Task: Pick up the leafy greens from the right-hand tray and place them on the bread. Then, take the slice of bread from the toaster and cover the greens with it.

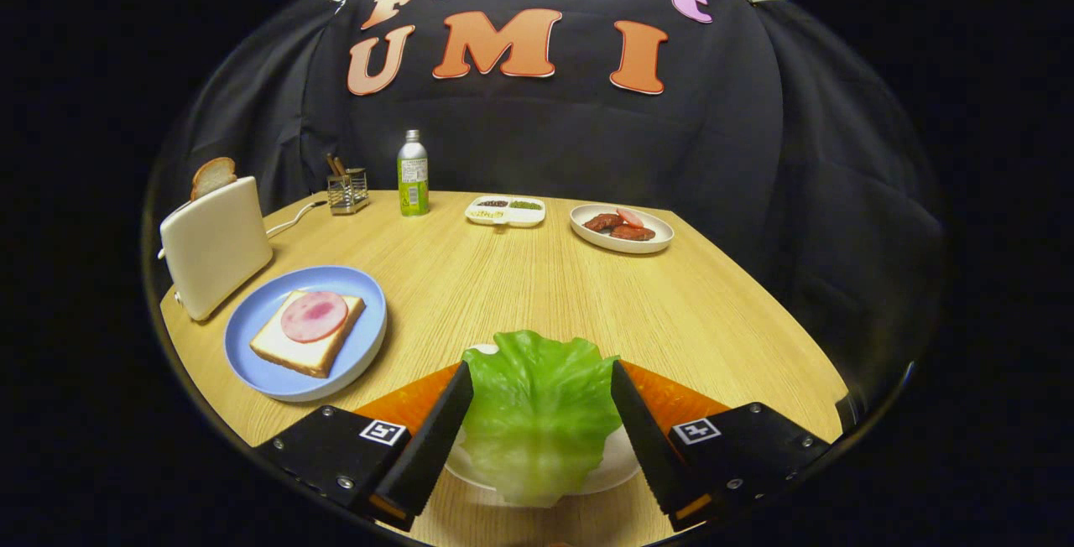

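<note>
Gripper view across a wooden table (545, 278). The gripper (541, 396) sits at the near edge, its two fingers spread, one at each side of a leafy green (537, 404) (a single lettuce leaf). The leaf lies between the fingers, over a white tray (621, 467) whose rim shows beneath it; whether both fingers press on the leaf cannot be told.

To the near left, a blue plate (252, 333) carries a bread slice (323, 350) topped with a round of ham (313, 315). Just beyond the plate, at the far left, stands a white toaster (214, 249) with a second slice of bread (211, 175) sticking up from its slot.

At the far side stand, left to right, a wire holder (347, 190), a green bottle (412, 174), a divided white dish (505, 210) and a white plate of sliced meat (622, 228).
</note>
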### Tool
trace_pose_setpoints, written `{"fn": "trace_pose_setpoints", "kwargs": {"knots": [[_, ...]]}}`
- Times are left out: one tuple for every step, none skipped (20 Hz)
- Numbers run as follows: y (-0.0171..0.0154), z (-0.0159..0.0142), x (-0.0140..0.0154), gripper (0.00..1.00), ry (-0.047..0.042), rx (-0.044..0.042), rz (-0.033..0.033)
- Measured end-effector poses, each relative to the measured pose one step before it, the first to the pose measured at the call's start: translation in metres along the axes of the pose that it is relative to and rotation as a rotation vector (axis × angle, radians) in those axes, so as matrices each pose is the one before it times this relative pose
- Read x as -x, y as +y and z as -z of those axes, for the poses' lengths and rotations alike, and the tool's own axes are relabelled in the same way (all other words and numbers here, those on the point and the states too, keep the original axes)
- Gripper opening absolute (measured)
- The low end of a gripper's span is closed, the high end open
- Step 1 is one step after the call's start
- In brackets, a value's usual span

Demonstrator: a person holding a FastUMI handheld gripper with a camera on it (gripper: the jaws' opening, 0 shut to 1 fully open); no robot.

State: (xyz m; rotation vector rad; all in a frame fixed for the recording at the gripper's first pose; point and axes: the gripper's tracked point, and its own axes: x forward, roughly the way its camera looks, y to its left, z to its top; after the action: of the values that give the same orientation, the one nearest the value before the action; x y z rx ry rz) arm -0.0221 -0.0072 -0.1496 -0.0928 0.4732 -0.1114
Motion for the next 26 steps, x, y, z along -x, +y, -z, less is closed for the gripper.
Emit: {"fn": "trace_pose_setpoints", "kwargs": {"knots": [[-0.00034, 0.00285, -0.0006, 1.0, 0.01136, -0.00068, 0.00095], [-0.00009, 0.00283, -0.00027, 1.0, 0.00773, -0.00668, 0.00061], [-0.00043, 0.00229, -0.00063, 0.99, 0.00607, -0.00968, 0.00029], [-0.00143, 0.00264, -0.002, 0.99, 0.0057, -0.01311, 0.00225], [0.00068, 0.00321, -0.00281, 0.99, 0.0109, -0.01141, -0.00092], [0.00146, 0.00294, -0.00199, 0.99, 0.00992, -0.01121, -0.00217], [0.00149, 0.00189, -0.00188, 0.99, 0.00219, -0.00743, -0.00144], [0.00063, 0.00264, -0.00129, 0.99, 0.00463, -0.00082, 0.00038], [0.00015, 0.00301, -0.0007, 0.99, 0.00548, -0.00164, 0.00449], [0.00169, 0.00202, 0.0003, 0.99, 0.00847, -0.00419, -0.00343], [0.00104, -0.00255, 0.00079, 0.99, -0.00366, -0.00998, -0.00233], [0.0, 0.00008, -0.00217, 0.96, -0.00053, -0.00561, 0.00238], [-0.00047, 0.00228, -0.00106, 0.94, 0.01202, -0.00378, 0.00137], [0.00221, 0.00457, -0.00143, 0.9, 0.01911, -0.00612, -0.00539], [0.00115, 0.00215, 0.00112, 0.86, 0.01406, -0.00585, -0.00547], [0.00198, -0.00324, 0.0, 0.79, -0.00636, -0.00006, -0.0011], [0.00216, 0.00219, -0.00006, 0.77, 0.01648, 0.00623, -0.00348], [0.00125, -0.00255, -0.00008, 0.7, -0.00153, 0.00356, 0.00041], [0.00152, 0.00077, -0.00061, 0.65, 0.0101, 0.00721, -0.00082], [0.00183, 0.00022, 0.00111, 0.52, 0.00281, 0.00431, -0.00329], [0.00008, -0.00059, 0.00157, 0.46, 0.00165, 0.00605, 0.00171], [0.00003, 0.00029, 0.00008, 0.36, 0.00081, 0.0037, 0.00285], [-0.00224, -0.00026, 0.00105, 0.31, -0.00057, 0.00048, 0.00834], [-0.00175, 0.00044, -0.00082, 0.19, 0.00093, -0.00537, 0.00466], [-0.00008, -0.00086, 0.00106, 0.14, 0.00204, -0.01318, -0.00582], [0.00041, 0.00012, 0.00034, 0.07, 0.00055, -0.01026, -0.00304]]}}
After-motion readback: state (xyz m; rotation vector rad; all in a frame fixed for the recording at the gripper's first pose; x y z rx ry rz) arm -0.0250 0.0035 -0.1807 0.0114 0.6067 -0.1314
